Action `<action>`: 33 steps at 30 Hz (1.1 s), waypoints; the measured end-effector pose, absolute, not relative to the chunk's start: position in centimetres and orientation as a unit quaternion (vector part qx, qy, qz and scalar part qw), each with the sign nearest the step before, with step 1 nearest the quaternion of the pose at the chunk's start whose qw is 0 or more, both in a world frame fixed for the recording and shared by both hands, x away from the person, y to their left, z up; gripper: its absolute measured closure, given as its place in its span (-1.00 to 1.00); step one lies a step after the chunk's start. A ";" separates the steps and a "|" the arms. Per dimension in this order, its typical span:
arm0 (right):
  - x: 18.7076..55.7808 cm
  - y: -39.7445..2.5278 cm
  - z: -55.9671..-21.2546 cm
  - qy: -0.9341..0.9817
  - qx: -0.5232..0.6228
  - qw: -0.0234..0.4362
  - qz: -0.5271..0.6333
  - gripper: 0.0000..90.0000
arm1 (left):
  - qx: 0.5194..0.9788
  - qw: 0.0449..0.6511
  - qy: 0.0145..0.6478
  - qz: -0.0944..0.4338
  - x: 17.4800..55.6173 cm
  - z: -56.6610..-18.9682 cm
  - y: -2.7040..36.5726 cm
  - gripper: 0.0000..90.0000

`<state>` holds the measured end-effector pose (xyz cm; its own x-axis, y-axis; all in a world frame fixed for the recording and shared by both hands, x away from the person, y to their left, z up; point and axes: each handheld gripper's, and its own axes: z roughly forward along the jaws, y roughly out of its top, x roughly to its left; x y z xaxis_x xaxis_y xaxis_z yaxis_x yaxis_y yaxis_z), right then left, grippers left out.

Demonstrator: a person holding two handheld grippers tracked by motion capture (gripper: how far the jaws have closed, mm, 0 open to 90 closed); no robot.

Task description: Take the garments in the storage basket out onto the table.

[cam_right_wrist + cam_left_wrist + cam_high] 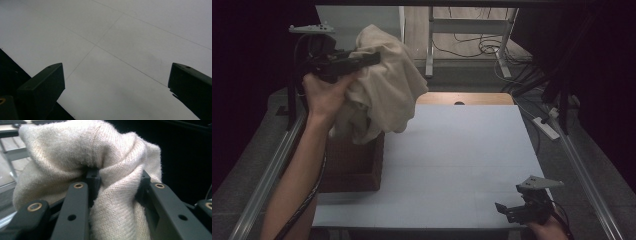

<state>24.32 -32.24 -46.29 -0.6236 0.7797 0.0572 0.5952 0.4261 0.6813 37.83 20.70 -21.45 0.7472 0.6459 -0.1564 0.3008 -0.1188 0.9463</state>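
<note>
At upper left the left hand-held gripper [362, 61] pinches the cream sweater [384, 85] clear above the basket [354, 167], while the right hand-held gripper [511, 210] waits wide open and empty over the bench [462, 150].

Brown basket [354, 167]: top hidden behind hanging cream sweater [384, 87]. Left gripper [374, 58]: jaw tips buried in knit folds.

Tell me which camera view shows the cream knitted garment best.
The high view: the whole cream knitted garment hangs from the left gripper above the brown basket. The left gripper view gives only a close fold pinched between its fingers.
</note>
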 end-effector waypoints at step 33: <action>24.2 -32.5 -46.2 0.831 0.409 0.130 0.353 -0.97 | 0.780 0.577 0.236 0.059 41.0 -23.4 6.7 0.46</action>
